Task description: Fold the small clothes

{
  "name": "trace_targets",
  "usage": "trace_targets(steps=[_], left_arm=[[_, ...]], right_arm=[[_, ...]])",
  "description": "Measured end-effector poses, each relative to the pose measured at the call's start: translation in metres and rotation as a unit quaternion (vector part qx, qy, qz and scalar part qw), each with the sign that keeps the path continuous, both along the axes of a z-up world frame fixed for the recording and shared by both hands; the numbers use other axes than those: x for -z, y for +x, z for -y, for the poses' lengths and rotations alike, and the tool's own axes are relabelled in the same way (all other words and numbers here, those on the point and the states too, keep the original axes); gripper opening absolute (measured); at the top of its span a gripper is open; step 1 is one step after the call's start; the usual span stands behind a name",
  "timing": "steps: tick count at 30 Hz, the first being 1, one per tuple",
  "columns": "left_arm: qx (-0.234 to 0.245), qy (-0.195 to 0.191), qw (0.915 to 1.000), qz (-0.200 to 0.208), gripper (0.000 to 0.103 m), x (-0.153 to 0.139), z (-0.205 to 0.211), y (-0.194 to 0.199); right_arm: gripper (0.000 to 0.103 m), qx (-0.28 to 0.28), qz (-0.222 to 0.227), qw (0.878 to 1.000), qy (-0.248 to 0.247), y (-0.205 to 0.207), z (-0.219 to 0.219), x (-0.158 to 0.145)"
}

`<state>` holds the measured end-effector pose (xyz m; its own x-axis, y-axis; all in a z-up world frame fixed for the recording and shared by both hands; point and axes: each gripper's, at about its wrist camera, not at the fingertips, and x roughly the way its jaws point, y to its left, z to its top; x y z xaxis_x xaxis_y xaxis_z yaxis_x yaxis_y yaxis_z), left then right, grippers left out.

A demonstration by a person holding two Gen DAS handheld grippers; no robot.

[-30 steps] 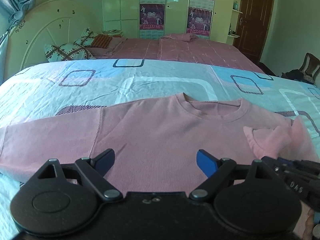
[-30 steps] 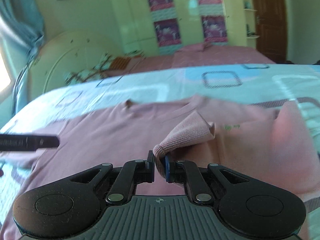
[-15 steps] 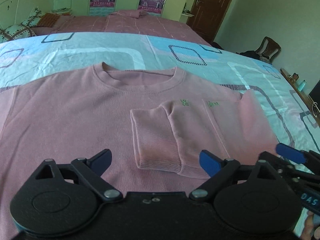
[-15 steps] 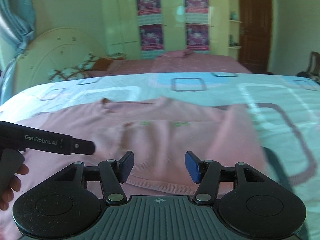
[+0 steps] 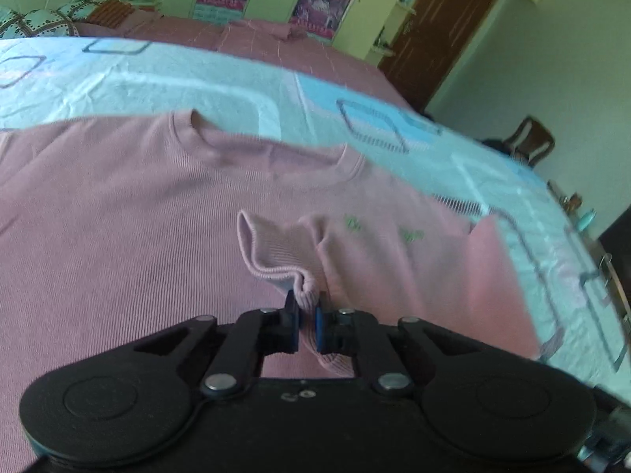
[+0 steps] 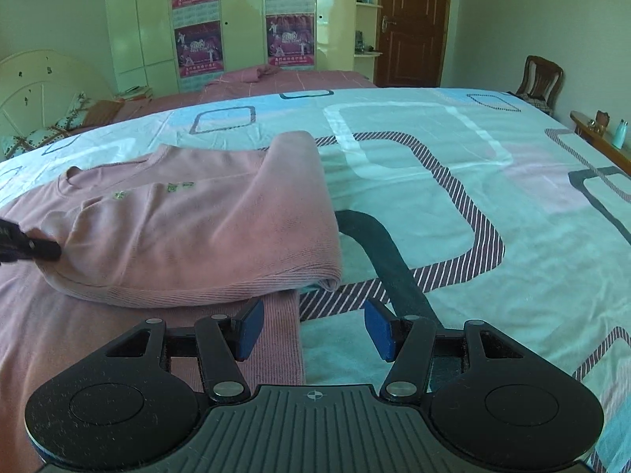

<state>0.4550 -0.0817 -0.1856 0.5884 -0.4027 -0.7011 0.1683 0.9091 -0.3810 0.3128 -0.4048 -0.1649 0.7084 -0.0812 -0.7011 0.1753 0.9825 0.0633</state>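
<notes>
Your left gripper point(image 5: 307, 317) has its jaws pinched on the sleeve cuff point(image 5: 276, 260) of the pink sweater point(image 5: 118, 236), which lies on the bed point(image 6: 434, 181); your right gripper point(image 6: 313, 329) hangs open. Pull hard and the thin pinch may slip, or the folded side point(image 6: 221, 236) drags askew

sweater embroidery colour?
Green, on the pink sweater; embroidery clearest in the right wrist view.

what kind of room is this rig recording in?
Most likely a home bedroom. A bed under a pale blue sheet with rounded-rectangle patterns serves as the work surface, a cream curved headboard stands behind it, and a pale green wardrobe with posters on its doors lines the back wall.
</notes>
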Motion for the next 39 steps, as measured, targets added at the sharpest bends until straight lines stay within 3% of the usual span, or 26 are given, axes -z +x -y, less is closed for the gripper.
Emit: trace_targets(steps=[3,8,11,16,17,20,23,25,27,28,29,31,32,33,35,39], left_arm=[[-0.013,-0.029,0.9990,0.032,0.006,-0.027,-0.011,0.000],[-0.049,-0.027,0.9951,0.082,0.006,-0.058,-0.038,-0.003],[-0.063,0.000,0.9939,0.091,0.006,-0.057,-0.054,-0.006],[-0.075,0.024,0.9954,0.054,0.006,-0.027,-0.065,-0.010],[-0.079,0.025,0.9955,0.046,0.006,-0.021,-0.068,-0.011],[-0.089,0.036,0.9950,0.026,0.006,-0.004,-0.072,-0.012],[-0.086,0.056,0.9947,0.003,0.006,0.015,-0.073,-0.012],[-0.080,0.072,0.9941,0.010,0.007,0.018,-0.071,-0.016],[-0.083,0.087,0.9926,0.015,0.021,0.012,-0.069,-0.017],[-0.094,0.091,0.9912,0.019,0.035,0.008,-0.071,-0.020],[-0.102,0.090,0.9904,0.026,0.058,0.003,-0.074,-0.023],[-0.123,0.089,0.9871,0.050,0.082,-0.009,-0.079,-0.032],[-0.127,0.089,0.9858,0.064,0.082,-0.016,-0.080,-0.036],[-0.124,0.087,0.9859,0.071,0.082,-0.020,-0.080,-0.037],[-0.108,0.083,0.9881,0.071,0.080,-0.023,-0.074,-0.029],[-0.089,0.090,0.9898,0.065,0.075,-0.014,-0.054,-0.009]], right_arm=[[0.056,-0.009,-0.003,1.000,0.000,0.005,-0.002,0.003],[0.056,-0.030,-0.007,0.999,-0.014,0.019,-0.014,0.013],[0.056,-0.041,-0.002,0.999,-0.030,0.029,-0.022,0.017],[0.056,-0.038,0.003,0.999,-0.012,0.049,-0.023,0.020],[0.054,-0.040,-0.001,0.999,-0.018,0.053,-0.024,0.022],[0.010,-0.036,-0.005,0.999,-0.021,0.057,-0.019,0.022],[0.010,-0.011,-0.018,1.000,0.005,0.053,-0.001,0.024],[0.010,-0.015,-0.019,1.000,0.008,0.050,0.002,0.023],[0.010,-0.026,-0.020,0.999,0.010,0.048,0.002,0.019],[0.010,-0.029,-0.019,0.999,0.022,0.045,0.003,0.016],[0.012,-0.030,-0.018,0.999,0.037,0.041,0.006,0.011],[0.037,-0.031,-0.004,0.998,0.052,0.034,0.010,0.000],[0.060,-0.034,0.008,0.998,0.049,0.031,0.011,-0.007],[0.067,-0.036,0.022,0.998,0.040,0.030,0.010,-0.012],[0.067,-0.045,0.038,0.998,0.026,0.037,0.008,-0.021],[0.067,-0.044,0.029,0.998,0.042,0.076,0.012,-0.014]])
